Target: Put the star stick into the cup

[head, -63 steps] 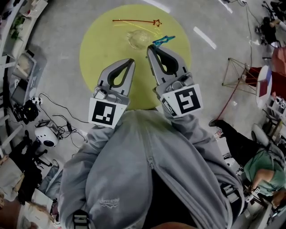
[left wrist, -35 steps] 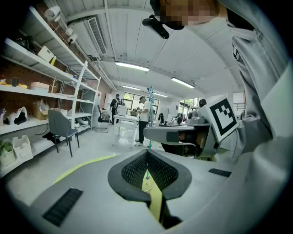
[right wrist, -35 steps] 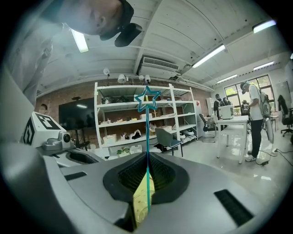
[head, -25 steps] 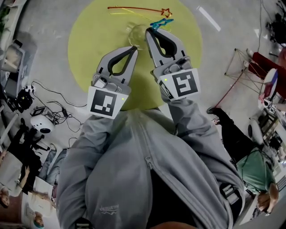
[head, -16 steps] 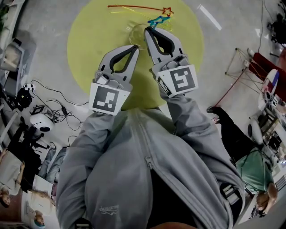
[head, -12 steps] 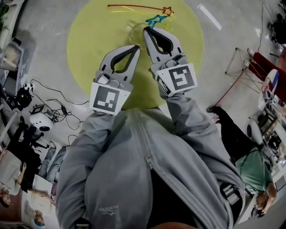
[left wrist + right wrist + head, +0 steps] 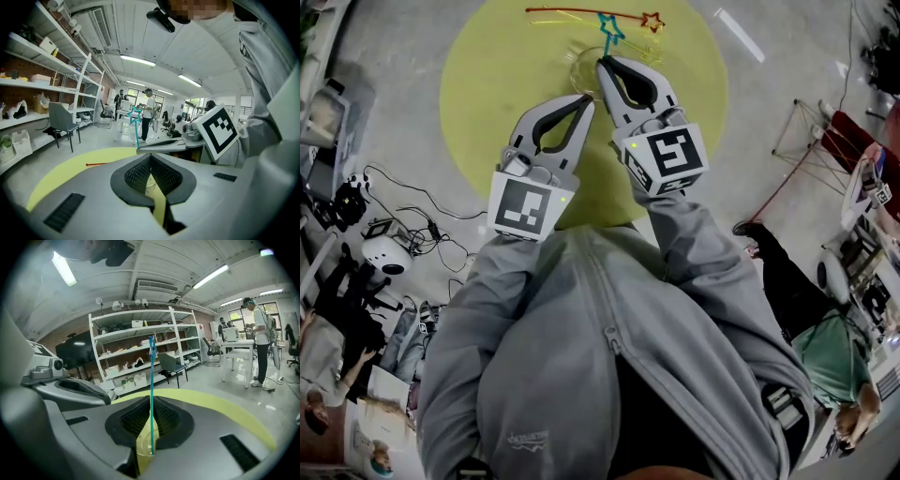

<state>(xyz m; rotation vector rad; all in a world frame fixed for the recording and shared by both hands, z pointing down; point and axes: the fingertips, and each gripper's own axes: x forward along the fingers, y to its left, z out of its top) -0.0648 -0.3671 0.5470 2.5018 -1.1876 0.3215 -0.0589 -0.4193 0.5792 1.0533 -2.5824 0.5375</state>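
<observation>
A clear plastic cup (image 7: 581, 67) stands on the round yellow table (image 7: 487, 84). My right gripper (image 7: 604, 64) is at the cup's right rim, shut on a blue star stick (image 7: 607, 33) that points up and away, star end on top. In the right gripper view the stick (image 7: 151, 380) stands upright between the shut jaws of my right gripper (image 7: 151, 401), its lower end over the cup (image 7: 143, 442). My left gripper (image 7: 584, 101) hangs just short of the cup, shut on nothing. The left gripper view shows the blue star (image 7: 136, 115) above the right gripper.
A red star stick (image 7: 591, 13) lies flat at the table's far edge, with a thin yellow stick (image 7: 551, 22) beside it. Cables and gear (image 7: 380, 253) lie on the floor at the left. Shelving (image 7: 140, 357) and chairs stand around the room; people stand in the background.
My right gripper has swung the blue star stick from leaning right to pointing up over the cup and has edged slightly left. The left gripper has hardly moved.
</observation>
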